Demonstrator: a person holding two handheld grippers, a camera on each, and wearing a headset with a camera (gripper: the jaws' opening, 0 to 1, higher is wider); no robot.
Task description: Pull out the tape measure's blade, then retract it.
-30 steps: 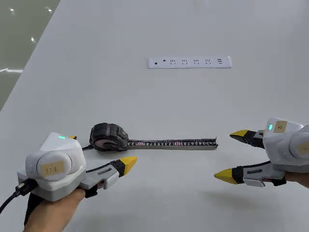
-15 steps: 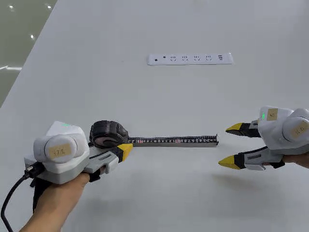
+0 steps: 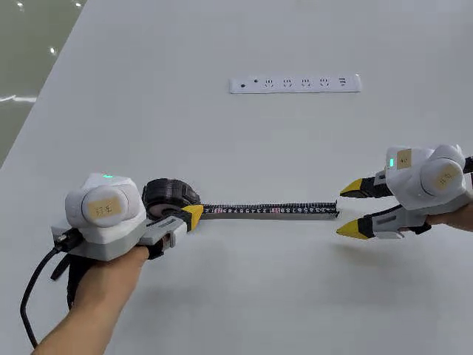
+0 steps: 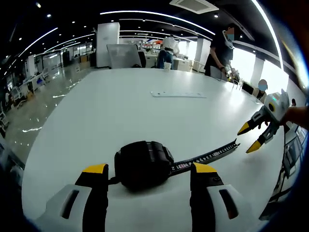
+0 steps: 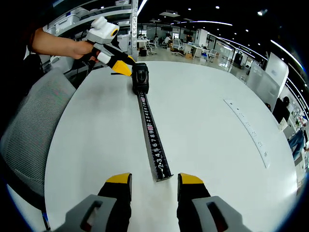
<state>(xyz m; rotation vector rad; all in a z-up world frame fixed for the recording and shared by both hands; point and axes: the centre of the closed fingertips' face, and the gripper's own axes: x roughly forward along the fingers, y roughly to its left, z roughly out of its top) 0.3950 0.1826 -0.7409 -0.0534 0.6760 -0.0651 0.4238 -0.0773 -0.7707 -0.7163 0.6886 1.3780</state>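
Fingers (image 4: 95, 170) beside case (image 4: 143, 163), blade (image 3: 270, 211) rightward

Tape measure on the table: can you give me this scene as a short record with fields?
Tape measure case: black, on the white table, between the left gripper's jaws
Blade: pulled out, lying flat, tip toward the right gripper
Left gripper: open, not clamped
Right gripper: open, at the blade's tip
Farther back: white power strip

White table (image 3: 295, 163), glossy floor (image 3: 29, 59)
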